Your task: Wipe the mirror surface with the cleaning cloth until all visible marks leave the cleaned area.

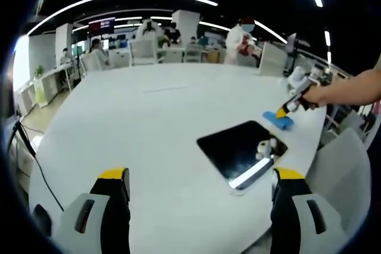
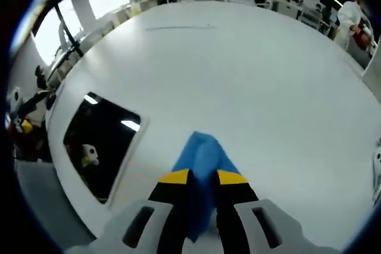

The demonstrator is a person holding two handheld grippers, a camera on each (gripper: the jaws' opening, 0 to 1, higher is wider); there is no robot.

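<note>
Right gripper (image 2: 202, 176) clamps the blue cloth (image 2: 202, 153) beside the mirror (image 2: 98, 141) (left gripper (image 1: 201, 173) apart).

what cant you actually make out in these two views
- Marks on the mirror: in the left gripper view its dark glass shows reflections; smudges are too faint to tell.
- Cleaning cloth: in the right gripper view its near end is hidden between the right gripper jaws.
- Mirror's left edge: blurred toward the rim.

mirror (image 1: 241, 151) flat on the table (image 1: 155, 123) near its edge, cleaning cloth (image 1: 278, 119) just beyond it
</note>
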